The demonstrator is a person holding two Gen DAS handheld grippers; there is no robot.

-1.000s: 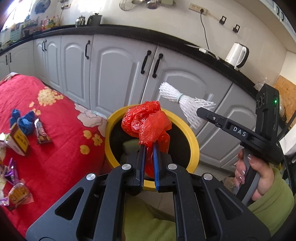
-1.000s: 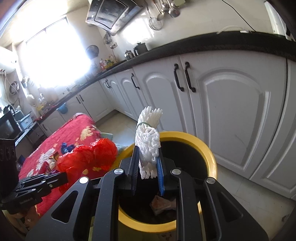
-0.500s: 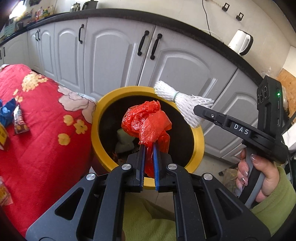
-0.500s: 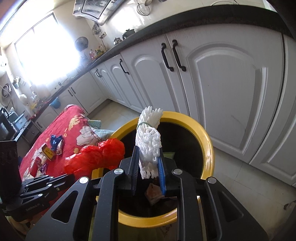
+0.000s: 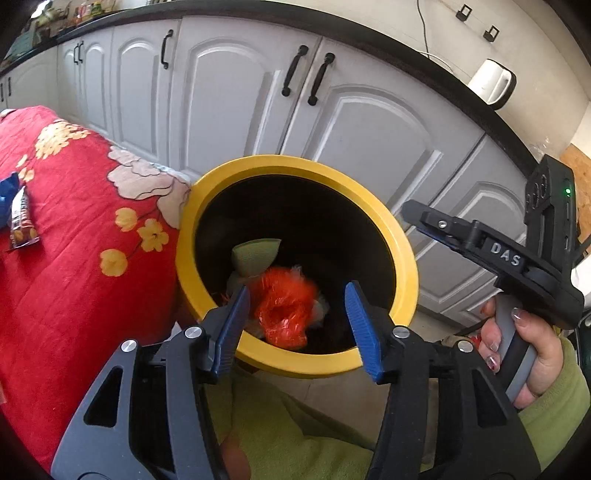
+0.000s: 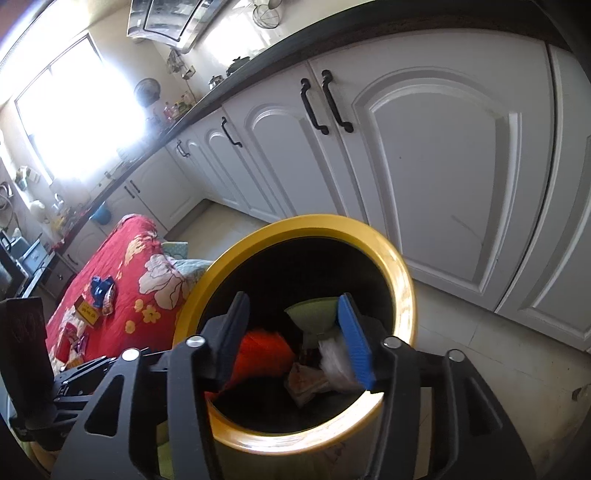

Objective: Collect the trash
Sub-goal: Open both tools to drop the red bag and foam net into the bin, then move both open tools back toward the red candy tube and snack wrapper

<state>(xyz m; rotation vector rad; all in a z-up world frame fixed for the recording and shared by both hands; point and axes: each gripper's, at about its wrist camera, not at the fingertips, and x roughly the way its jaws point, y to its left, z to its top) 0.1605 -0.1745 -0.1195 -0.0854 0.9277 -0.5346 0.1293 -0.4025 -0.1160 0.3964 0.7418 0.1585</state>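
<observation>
Left gripper [image 5: 297, 314]: black skeletal frame, silver screw heads, blue ribbed finger pads [image 5: 360, 325]. Right gripper [image 6: 295, 336]: same build; side marked "DAS", green indicator lit, grey handle. Person wears green fleece sleeve [image 5: 554, 413]; nails polished.

White panelled cabinet doors [image 6: 436, 155] with black handles [image 5: 295, 75] run beneath a dark counter [image 5: 406, 55], where a white kettle [image 5: 493, 83] stands against a pale wall [image 5: 517, 33] with a cable trailing down it. Strong daylight pours through a window [image 6: 74, 110] at the counter's far end, beside a steel range hood [image 6: 166, 22]. The floor [image 6: 498, 350] is pale tile, and a red floral cloth [image 5: 74, 240] covers furniture near the cabinets.
</observation>
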